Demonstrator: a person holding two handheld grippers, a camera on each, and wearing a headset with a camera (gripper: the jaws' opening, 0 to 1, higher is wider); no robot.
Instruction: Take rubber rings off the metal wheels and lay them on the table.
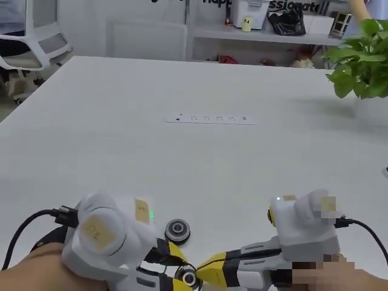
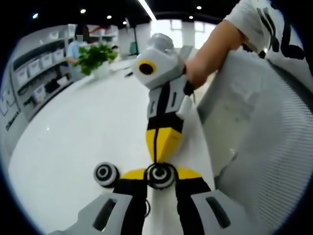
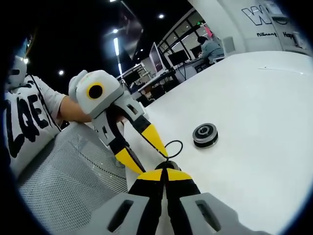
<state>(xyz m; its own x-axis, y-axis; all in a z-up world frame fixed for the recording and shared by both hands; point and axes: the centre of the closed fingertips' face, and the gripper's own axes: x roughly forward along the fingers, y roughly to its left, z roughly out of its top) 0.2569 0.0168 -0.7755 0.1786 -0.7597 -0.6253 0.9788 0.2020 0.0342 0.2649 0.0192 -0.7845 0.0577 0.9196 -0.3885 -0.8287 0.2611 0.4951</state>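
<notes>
My left gripper [image 2: 161, 172] is shut on a small metal wheel [image 2: 162, 177], held just above the table's near edge. My right gripper [image 2: 157, 156] meets it tip to tip, its yellow jaws pressed together at the wheel's rim. In the right gripper view a thin black rubber ring [image 3: 172, 146] loops up from the closed tips of the right gripper [image 3: 166, 172], beside the left gripper [image 3: 152, 161]. A second wheel [image 1: 177, 230] [image 3: 205, 135] [image 2: 106, 174] with its black ring on lies flat on the table close by. In the head view both grippers meet at the held wheel [image 1: 189, 278].
The white table [image 1: 194, 170] stretches far ahead, with a white power strip [image 1: 211, 119] at its middle. A potted plant [image 1: 364, 57] stands at the back right and a white office chair [image 1: 36, 42] at the back left. A white mesh chair [image 2: 259, 147] is beside the near edge.
</notes>
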